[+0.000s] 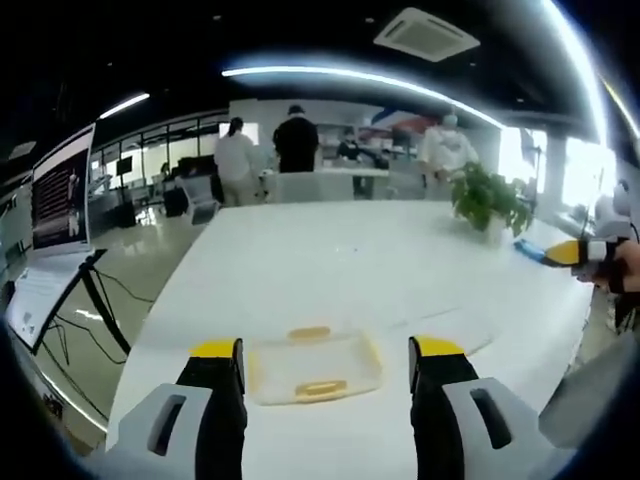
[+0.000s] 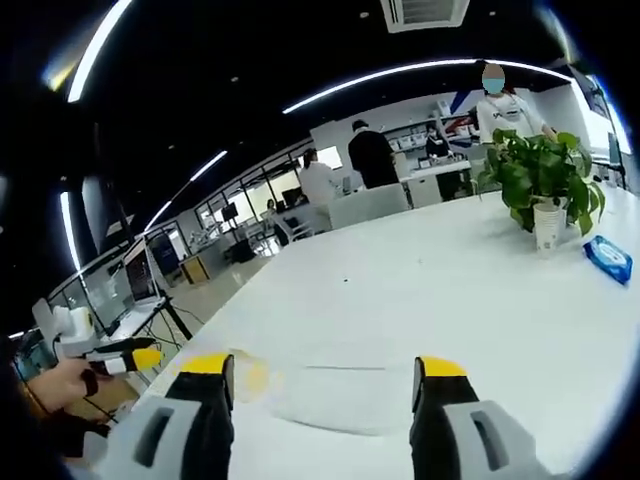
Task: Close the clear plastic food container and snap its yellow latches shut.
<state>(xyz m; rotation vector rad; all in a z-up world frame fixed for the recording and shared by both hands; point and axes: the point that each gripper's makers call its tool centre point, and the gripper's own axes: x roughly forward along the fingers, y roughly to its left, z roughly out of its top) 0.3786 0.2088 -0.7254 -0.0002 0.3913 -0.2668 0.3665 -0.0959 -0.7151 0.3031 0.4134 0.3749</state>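
Open-plan office: long white table point(image 1: 330, 270), potted plant point(image 2: 540, 185), glossy floor point(image 1: 140, 270), ceiling light strips point(image 1: 360, 78), glazed partitions point(image 1: 165, 150).

No legible text, label, brand, number or sign anywhere.

From my remote station I count one clear container point(image 1: 313, 366) with two yellow latches point(image 1: 309, 333) on one white table point(image 1: 330, 265), one potted plant point(image 2: 541, 185), one blue packet point(image 2: 607, 259), two grippers point(image 1: 325, 362) point(image 2: 320, 375), and four people point(image 1: 296, 140) standing beyond.
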